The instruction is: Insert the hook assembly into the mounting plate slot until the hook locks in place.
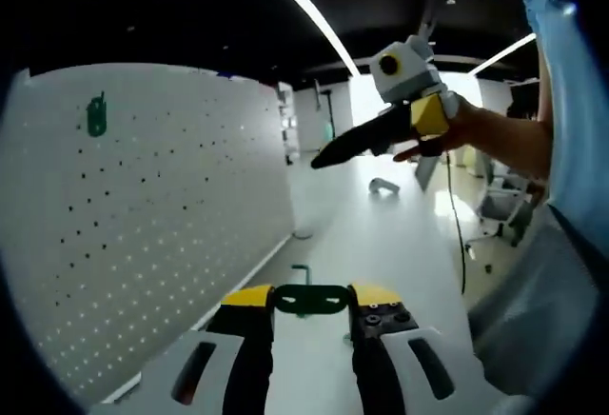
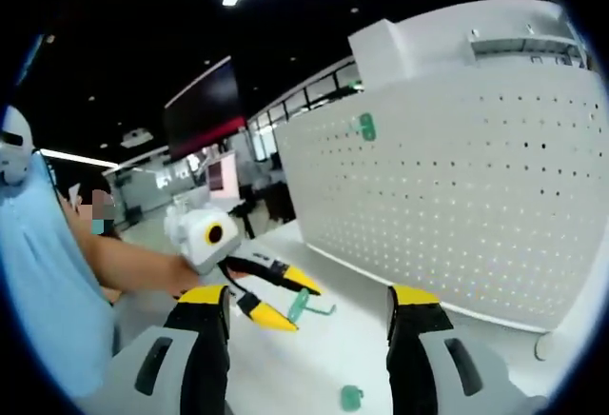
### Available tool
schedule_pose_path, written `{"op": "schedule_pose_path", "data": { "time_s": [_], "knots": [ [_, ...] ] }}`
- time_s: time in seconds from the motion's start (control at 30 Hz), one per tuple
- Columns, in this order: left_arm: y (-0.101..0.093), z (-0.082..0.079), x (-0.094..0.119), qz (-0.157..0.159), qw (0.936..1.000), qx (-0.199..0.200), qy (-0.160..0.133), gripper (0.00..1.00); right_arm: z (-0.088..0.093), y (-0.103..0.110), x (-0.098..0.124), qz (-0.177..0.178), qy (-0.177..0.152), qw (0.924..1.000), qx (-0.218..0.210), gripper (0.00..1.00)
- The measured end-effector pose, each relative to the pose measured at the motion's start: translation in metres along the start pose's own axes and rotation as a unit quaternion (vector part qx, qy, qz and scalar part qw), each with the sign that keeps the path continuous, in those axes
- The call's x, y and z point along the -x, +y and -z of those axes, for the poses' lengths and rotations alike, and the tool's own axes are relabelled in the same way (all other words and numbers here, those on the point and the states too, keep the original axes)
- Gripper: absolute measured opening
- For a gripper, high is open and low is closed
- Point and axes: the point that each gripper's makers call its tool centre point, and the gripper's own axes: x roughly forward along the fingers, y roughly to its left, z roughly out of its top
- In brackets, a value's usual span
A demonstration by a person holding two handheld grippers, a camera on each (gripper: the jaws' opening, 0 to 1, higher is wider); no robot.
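Left hand-held gripper (image 1: 311, 303) closed on a green hook (image 1: 310, 298), pinched crosswise between the yellow fingertips (image 1: 249, 297). Right hand-held gripper (image 2: 309, 296) wide open with nothing between the jaws; seen too in the left gripper view (image 1: 333, 153), raised above the worktop (image 1: 381, 234) in a person's hand (image 1: 457, 125).

White pegboard (image 1: 143, 234) standing upright along the worktop edge, off to the left of the left hand-held gripper and ahead of it. A second green hook (image 1: 96, 116) already hanging high on that board, well apart from the held one. In the right gripper view, left hand-held gripper (image 2: 276, 291) ahead of the open jaws with its hook (image 2: 300, 305) at the tips, pegboard (image 2: 457, 215) to the right, the hung hook (image 2: 366, 128) high up on it, and a small green piece (image 2: 352, 397) lying on the worktop (image 2: 314, 358) just in front of the right jaws.

Judged step: carrying the held hook to the board. Best done by turning the left hand-held gripper to face the holes squarely, keeping the pinch firm, lining the hook's prongs with a row of holes, then pressing in and down until seated. Hook's prongs not clear enough to tell orientation.
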Motion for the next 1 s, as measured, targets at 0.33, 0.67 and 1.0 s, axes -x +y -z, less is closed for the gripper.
{"op": "schedule_pose_path", "data": {
  "time_s": [0.33, 0.67, 1.0],
  "knots": [
    [-0.013, -0.025, 0.008, 0.006, 0.9995, -0.009, -0.031, 0.31, 0.009, 0.001, -0.001, -0.005, 0.008, 0.9997, -0.022, 0.54],
    [-0.029, -0.043, 0.010, 0.020, 0.9982, -0.020, -0.052, 0.31, 0.014, 0.009, -0.006, -0.027, 0.015, 0.9970, -0.071, 0.40],
    [-0.042, -0.052, 0.012, 0.048, 0.9954, -0.068, -0.048, 0.31, 0.019, 0.016, 0.002, -0.057, 0.036, 0.9914, -0.112, 0.15]
  ]
}}
